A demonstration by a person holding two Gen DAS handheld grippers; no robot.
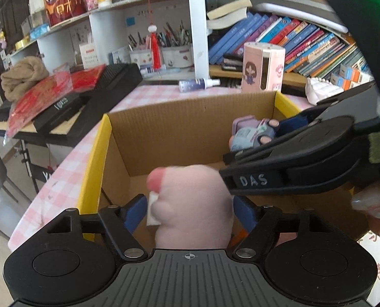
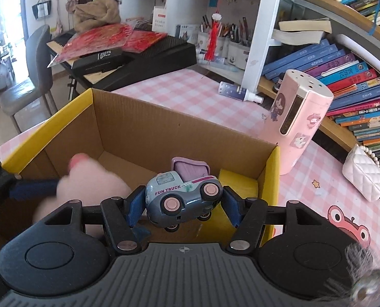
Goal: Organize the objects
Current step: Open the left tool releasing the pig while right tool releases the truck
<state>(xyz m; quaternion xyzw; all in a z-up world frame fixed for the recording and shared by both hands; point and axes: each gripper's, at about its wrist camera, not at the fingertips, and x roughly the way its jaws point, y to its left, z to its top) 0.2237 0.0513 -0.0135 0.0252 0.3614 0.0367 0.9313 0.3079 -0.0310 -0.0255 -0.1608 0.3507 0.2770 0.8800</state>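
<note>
1. The pink plush toy (image 1: 192, 204) is motion-blurred in both views; its lower part is hidden behind the left gripper (image 1: 190, 208) body, and whether the blue pads press it cannot be told.
2. The toy truck (image 2: 182, 197) hides its far side; in the left view the right gripper (image 1: 274, 133) covers most of it.
3. The cardboard box (image 2: 138, 128) floor is mostly hidden.
4. Book spines (image 2: 356, 76) are too small to read.

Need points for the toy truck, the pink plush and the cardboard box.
toy truck (image 2: 182, 199), right wrist view, grey side above the front wheel.
pink plush (image 1: 195, 204), left wrist view, middle of its body.
cardboard box (image 1: 179, 128), left wrist view, inner far wall.
</note>
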